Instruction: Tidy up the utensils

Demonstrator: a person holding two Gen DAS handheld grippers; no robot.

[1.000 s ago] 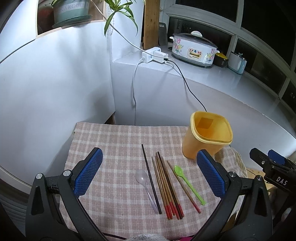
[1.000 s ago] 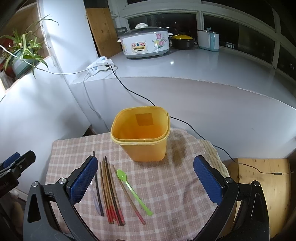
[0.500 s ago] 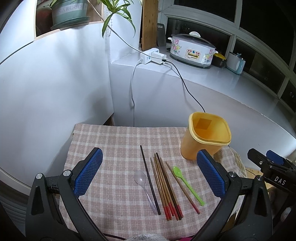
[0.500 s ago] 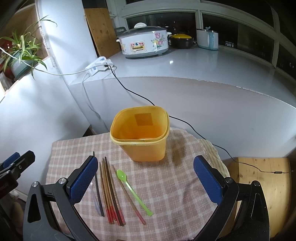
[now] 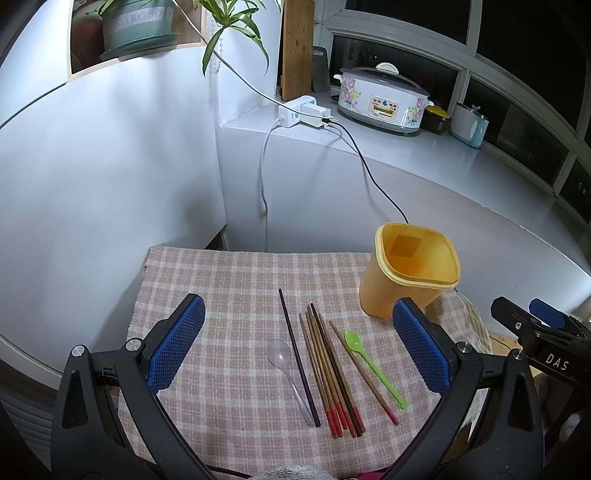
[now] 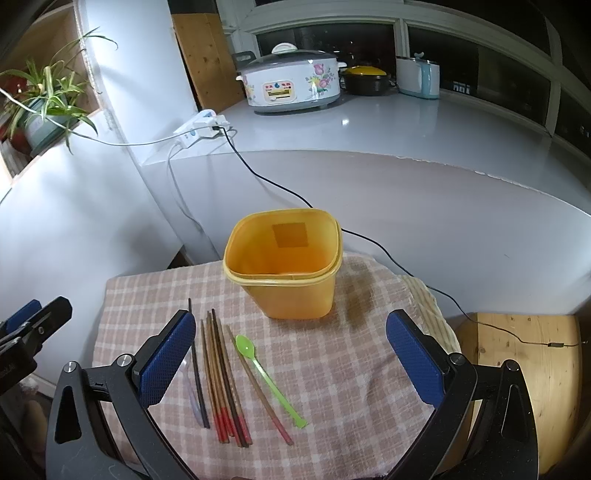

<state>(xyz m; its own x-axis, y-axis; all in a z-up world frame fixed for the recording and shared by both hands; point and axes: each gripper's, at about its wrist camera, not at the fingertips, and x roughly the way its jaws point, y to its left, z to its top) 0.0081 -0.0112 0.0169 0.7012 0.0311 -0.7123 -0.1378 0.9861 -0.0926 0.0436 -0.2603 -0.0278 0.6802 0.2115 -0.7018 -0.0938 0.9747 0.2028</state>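
An empty yellow plastic bin (image 5: 410,269) (image 6: 286,273) stands upright on a pink checked cloth (image 5: 229,280) (image 6: 347,369). In front of it lie several red-tipped wooden chopsticks (image 5: 328,365) (image 6: 223,376), a black chopstick (image 5: 297,354) (image 6: 195,363), a clear plastic spoon (image 5: 284,365) and a green plastic spoon (image 5: 369,365) (image 6: 264,369). My left gripper (image 5: 295,347) is open and empty above the utensils. My right gripper (image 6: 291,362) is open and empty, above the cloth in front of the bin.
A white wall and a counter stand behind the cloth, with a power strip (image 5: 303,114), hanging cables (image 6: 280,184), a flowered cooker (image 6: 291,88) and a kettle (image 6: 419,77). A potted plant (image 5: 136,29) sits on a shelf at left. A wooden stool (image 6: 517,354) is at right.
Both grippers have drifted slightly; the view of the cloth and bin shifts a little. Nothing on the cloth has moved and both grippers stay open.
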